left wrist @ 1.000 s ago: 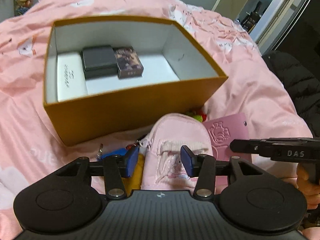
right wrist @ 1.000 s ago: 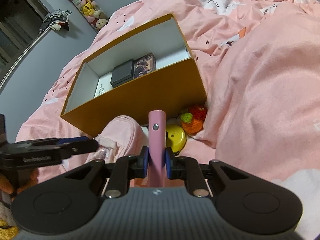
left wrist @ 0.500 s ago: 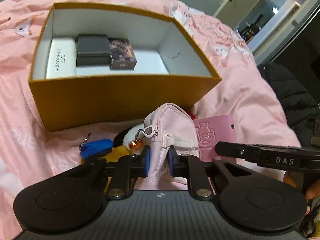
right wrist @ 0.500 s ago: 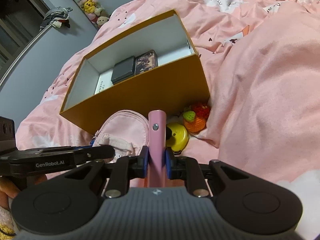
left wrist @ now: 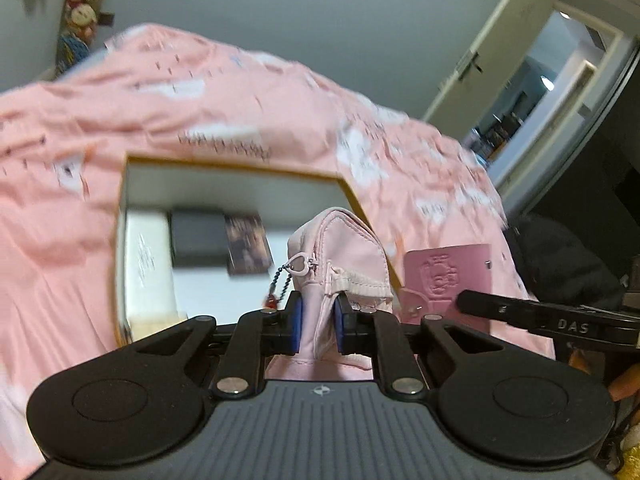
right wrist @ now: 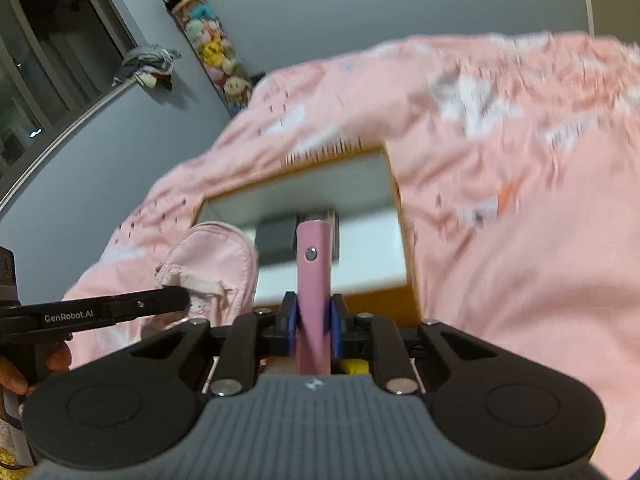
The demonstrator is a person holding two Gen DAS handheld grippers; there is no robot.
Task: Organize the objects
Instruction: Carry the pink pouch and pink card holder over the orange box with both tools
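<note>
1. The left gripper is closed on a pale pink pouch; its blue pads are pressed against the fabric on both sides, the jaws having just been closing onto it
2. The pouch is held upright above the near edge of the box, with a small charm hanging free from its zip pull
3. The right gripper is clamped tight on a pink card holder, seen edge-on and standing up between the pads
4. In the left wrist view the card holder is seen just beside the pouch, to its right; whether they touch cannot be told
5. The box is open at the top, with orange outer walls and a white interior; a dark case and a patterned card box lie side by side on its floor, with a white item beside them at the left wall
6. The right half of the box floor is seen bare
7. The box rests on a pink bedspread with white prints, which rises in folds on all sides of it
8. A grey wall, a column of soft toys, a window and an open doorway are seen beyond the bed
</note>
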